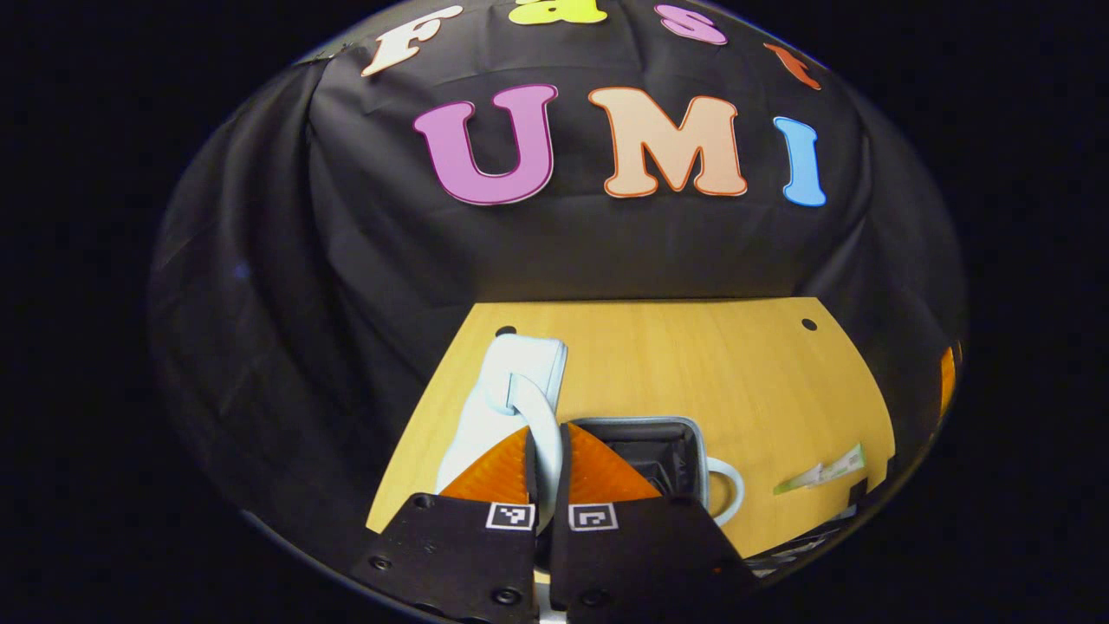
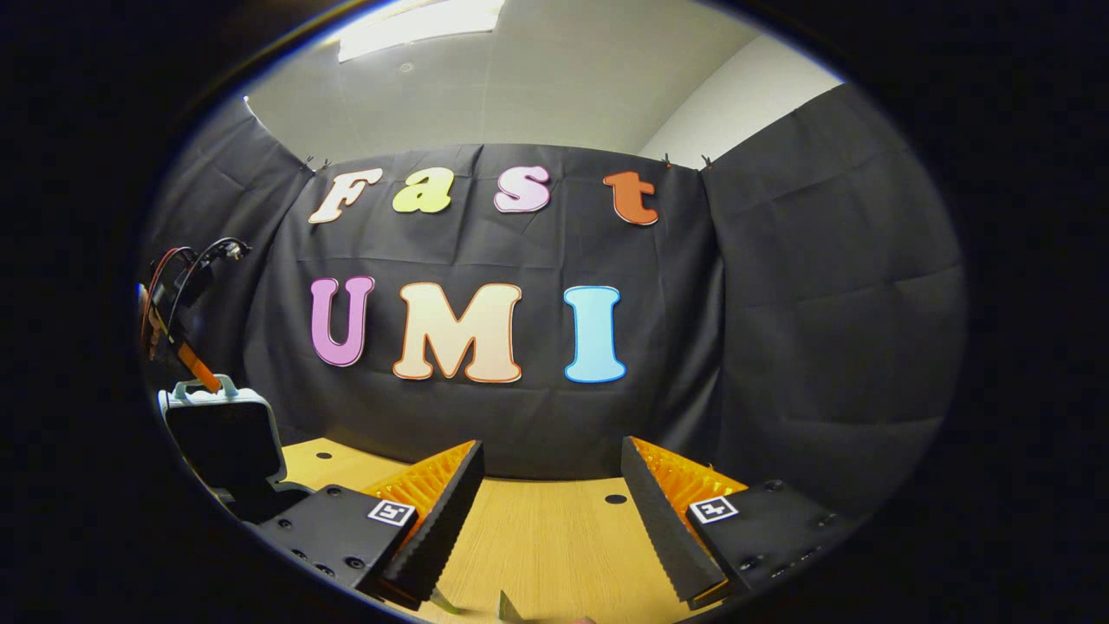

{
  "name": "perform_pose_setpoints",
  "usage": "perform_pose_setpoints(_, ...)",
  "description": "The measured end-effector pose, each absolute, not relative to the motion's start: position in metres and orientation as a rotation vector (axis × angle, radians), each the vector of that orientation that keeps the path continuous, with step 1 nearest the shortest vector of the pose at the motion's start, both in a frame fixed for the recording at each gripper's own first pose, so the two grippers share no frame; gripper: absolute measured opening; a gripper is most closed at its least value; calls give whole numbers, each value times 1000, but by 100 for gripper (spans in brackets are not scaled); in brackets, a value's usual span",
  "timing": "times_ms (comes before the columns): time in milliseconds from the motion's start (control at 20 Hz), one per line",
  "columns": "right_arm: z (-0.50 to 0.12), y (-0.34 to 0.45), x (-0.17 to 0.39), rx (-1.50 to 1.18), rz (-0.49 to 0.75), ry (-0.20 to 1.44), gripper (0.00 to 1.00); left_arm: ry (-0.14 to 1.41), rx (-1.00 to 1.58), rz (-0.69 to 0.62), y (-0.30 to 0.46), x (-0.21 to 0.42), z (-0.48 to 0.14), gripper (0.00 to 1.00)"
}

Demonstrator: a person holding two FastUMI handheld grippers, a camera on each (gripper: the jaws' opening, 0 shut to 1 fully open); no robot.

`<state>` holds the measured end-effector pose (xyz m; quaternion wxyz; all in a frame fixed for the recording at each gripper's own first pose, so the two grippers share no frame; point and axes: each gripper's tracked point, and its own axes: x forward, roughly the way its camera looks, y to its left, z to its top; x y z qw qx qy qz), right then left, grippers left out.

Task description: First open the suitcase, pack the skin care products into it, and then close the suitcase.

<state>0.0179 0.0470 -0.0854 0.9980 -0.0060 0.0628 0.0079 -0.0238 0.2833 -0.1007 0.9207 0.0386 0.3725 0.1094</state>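
The small pale-blue suitcase stands open on the wooden table (image 1: 693,364). Its lid (image 1: 518,368) is raised nearly upright, and the black-lined base (image 1: 658,452) lies behind my fingers. My left gripper (image 1: 546,431) is shut on the lid's handle (image 1: 530,400). A green and white skin care sachet (image 1: 821,473) lies flat on the table to the right of the case. In the right gripper view the suitcase (image 2: 227,433) stands at the far left with its lid up, and the left gripper (image 2: 197,368) is at its top handle. My right gripper (image 2: 551,444) hovers open over bare table, holding nothing.
Black cloth walls close the booth behind and on both sides of the table. A second handle (image 1: 729,490) sticks out of the suitcase base on the right. Two small pale tips (image 2: 507,607) of something poke in at the bottom edge of the right gripper view; what they are is unclear.
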Motion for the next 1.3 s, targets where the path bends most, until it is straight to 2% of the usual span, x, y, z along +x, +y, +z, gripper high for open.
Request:
perform_pose_setpoints(350,-84,71,24,-18,-41,111,98,712,158,352,383,-25,-95,0)
perform_pose_setpoints(600,-77,81,34,-48,-106,81,98,718,57,362,435,-26,-108,0)
perform_pose_setpoints(1300,-76,121,43,-150,-95,94,98,793,-137,462,552,-62,-222,0)
